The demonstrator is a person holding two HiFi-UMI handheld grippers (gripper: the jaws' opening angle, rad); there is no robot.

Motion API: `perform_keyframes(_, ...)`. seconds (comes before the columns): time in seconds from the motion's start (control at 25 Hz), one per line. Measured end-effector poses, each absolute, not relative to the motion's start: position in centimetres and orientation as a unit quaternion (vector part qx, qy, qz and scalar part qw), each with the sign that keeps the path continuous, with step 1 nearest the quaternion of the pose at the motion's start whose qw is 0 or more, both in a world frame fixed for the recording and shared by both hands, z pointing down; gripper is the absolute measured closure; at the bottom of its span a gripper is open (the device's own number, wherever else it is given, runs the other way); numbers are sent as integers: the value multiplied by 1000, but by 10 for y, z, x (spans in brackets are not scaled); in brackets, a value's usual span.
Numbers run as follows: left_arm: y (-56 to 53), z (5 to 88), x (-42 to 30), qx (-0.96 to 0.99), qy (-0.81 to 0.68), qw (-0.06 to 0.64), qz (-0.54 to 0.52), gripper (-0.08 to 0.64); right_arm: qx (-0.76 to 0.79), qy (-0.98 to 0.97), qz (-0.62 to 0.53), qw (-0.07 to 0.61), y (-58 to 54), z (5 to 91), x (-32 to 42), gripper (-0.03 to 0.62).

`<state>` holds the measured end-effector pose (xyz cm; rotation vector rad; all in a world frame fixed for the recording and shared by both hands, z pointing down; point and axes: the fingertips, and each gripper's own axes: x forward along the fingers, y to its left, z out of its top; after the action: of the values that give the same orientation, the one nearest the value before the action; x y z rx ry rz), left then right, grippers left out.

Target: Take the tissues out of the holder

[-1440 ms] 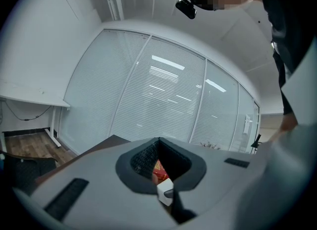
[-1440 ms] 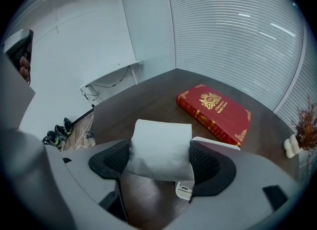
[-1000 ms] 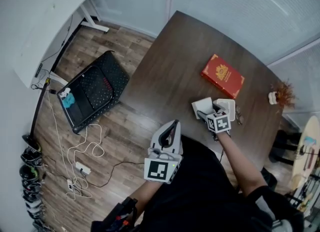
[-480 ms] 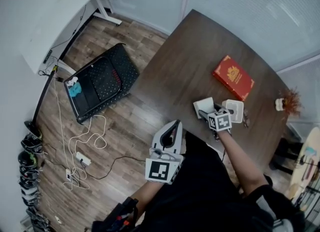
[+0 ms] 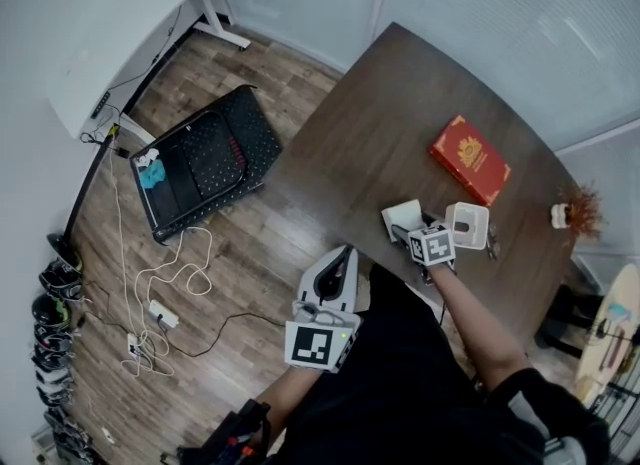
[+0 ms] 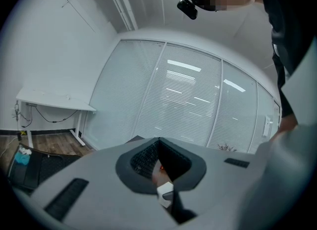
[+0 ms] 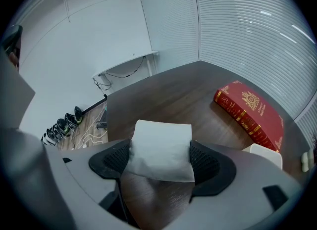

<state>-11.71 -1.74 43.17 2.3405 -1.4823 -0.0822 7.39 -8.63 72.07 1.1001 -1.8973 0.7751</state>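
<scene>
In the head view my right gripper (image 5: 410, 230) is shut on a white tissue (image 5: 402, 217), held over the dark wooden table (image 5: 370, 123) just left of the white tissue holder (image 5: 469, 224). The right gripper view shows the folded tissue (image 7: 161, 147) pinched between both pads, with the holder (image 7: 263, 155) at the lower right. My left gripper (image 5: 338, 263) hangs off the table's near edge, beside my body. In the left gripper view its jaws (image 6: 159, 161) are shut with nothing between them and point up at the window blinds.
A red book (image 5: 471, 158) lies on the table beyond the holder. A small potted plant (image 5: 571, 210) stands at the table's right edge. On the wooden floor to the left lie a black perforated panel (image 5: 200, 163) and cables (image 5: 165, 293), near a white desk (image 5: 120, 33).
The right gripper has drawn the tissue a little further left from the holder. The left gripper stays low by my body. My head has shifted slightly.
</scene>
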Motion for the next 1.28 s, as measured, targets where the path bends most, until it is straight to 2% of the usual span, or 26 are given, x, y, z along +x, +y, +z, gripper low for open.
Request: perform_keyframes(1.28,-3,439,-115,838,-513,188,-6,563,454,-749,277,395,-71,753,53,199)
